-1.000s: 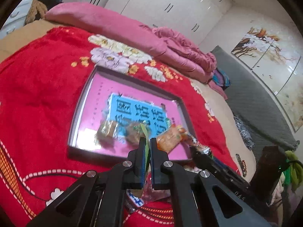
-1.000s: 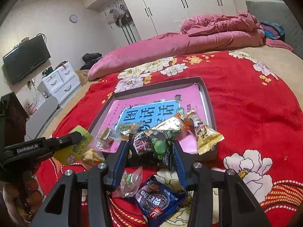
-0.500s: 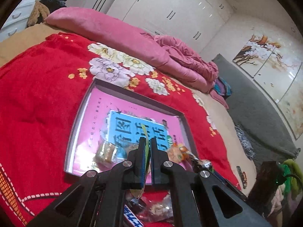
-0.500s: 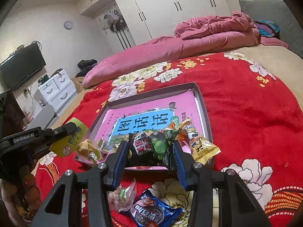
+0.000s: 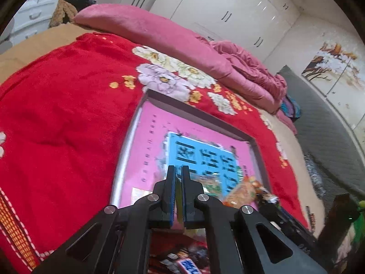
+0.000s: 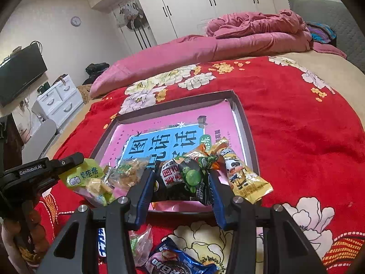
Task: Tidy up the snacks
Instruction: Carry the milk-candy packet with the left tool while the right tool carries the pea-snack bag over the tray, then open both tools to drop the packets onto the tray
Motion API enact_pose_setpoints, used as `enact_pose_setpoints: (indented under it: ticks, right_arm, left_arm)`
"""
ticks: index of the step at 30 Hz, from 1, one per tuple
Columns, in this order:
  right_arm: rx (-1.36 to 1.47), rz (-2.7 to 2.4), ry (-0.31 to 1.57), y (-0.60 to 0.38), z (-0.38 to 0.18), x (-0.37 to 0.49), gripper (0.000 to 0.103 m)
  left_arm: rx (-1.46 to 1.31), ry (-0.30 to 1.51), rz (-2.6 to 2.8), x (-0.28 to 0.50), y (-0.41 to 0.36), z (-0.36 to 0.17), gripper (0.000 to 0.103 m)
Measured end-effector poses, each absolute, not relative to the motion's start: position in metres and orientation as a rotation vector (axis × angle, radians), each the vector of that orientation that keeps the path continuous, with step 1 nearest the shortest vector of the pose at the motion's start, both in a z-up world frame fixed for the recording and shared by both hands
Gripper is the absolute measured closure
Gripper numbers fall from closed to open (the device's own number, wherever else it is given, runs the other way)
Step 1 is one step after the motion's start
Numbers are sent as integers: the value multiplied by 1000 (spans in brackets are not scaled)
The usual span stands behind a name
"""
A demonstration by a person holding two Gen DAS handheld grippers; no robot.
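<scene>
A shallow box (image 6: 241, 118) with a pink and blue printed bottom lies on the red bedspread; its rim also shows in the left wrist view (image 5: 196, 111). My right gripper (image 6: 180, 178) is shut on a black and green snack packet (image 6: 182, 180), held over the box's near edge. My left gripper (image 5: 179, 173) is shut on a yellow-green snack bag (image 6: 84, 178), seen edge-on between its fingers (image 5: 179, 196), at the box's near left corner. A yellow milk-candy packet (image 6: 241, 175) and an orange packet (image 5: 239, 191) lie in the box's near right part.
Loose snacks lie on the bedspread in front of the box: a blue cookie packet (image 6: 178, 260), a clear bag (image 6: 141, 242) and a blue-white bar (image 6: 101, 242). A pink quilt (image 6: 228, 43) is piled at the far side. A white drawer unit (image 6: 59, 100) stands left.
Both grippers have lifted and moved forward toward the box, each carrying its packet. The left gripper's bag now hangs over the box's near left corner.
</scene>
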State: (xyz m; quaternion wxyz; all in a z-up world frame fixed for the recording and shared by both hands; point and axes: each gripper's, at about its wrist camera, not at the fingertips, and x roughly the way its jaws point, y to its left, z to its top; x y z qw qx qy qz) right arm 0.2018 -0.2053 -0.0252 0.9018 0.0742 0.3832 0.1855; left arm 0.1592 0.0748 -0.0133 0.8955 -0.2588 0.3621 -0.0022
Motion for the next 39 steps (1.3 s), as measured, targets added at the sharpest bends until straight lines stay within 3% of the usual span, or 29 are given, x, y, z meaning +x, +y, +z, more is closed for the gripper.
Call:
enact_pose_setpoints:
  ticks: [22, 25, 27, 29, 39]
  right_arm:
    - [141, 351, 865, -202, -43, 214, 53]
    - [149, 351, 868, -203, -43, 215, 53]
    - [150, 345, 871, -203, -43, 215, 53]
    - [146, 342, 872, -203, -44, 215, 52]
    - [71, 306, 852, -197, -41, 212, 45]
  left_arm:
    - [-491, 756, 42, 176, 81, -22, 98]
    - [-479, 753, 38, 174, 79, -19, 86]
    - [-479, 750, 43, 174, 80, -19, 70]
    - [-483, 749, 50, 173, 82, -19, 62]
    - [-477, 770, 9, 164, 78, -17, 48]
